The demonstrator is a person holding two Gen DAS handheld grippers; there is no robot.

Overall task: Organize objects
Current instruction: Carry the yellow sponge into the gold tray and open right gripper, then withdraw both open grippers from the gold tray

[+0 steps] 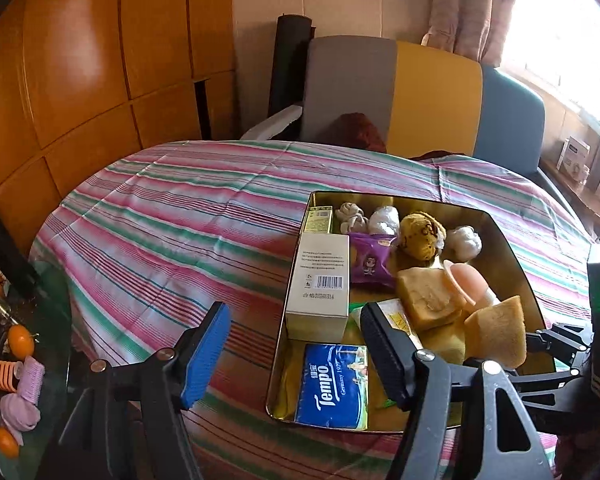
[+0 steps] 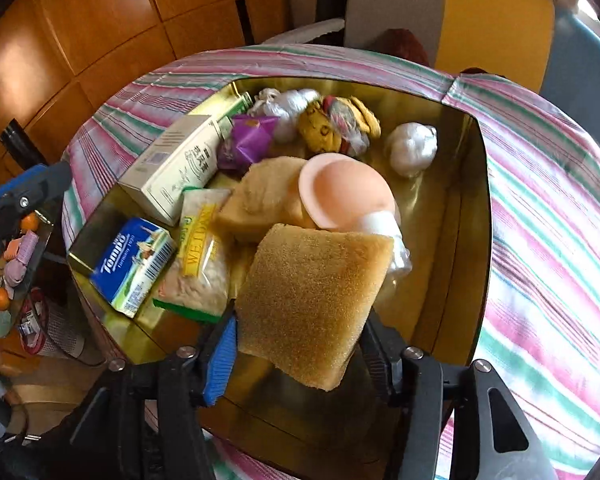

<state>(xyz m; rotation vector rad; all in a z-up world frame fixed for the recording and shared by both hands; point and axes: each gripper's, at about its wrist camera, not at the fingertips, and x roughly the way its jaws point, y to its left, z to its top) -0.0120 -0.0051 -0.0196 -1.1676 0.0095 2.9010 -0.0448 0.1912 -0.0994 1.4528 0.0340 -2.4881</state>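
Here, right tool (image 2: 300, 344) tilted down — sponge (image 2: 312, 304) between pads

We saw the right gripper (image 2: 300, 354) around a brown sponge (image 2: 312, 300) over the gold tray (image 2: 466, 240).

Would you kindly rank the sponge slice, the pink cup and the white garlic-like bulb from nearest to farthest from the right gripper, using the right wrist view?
1. Sponge slice: between the right gripper's fingers.
2. Pink cup: just beyond it, mid-tin.
3. White bulb: far right of the tin.
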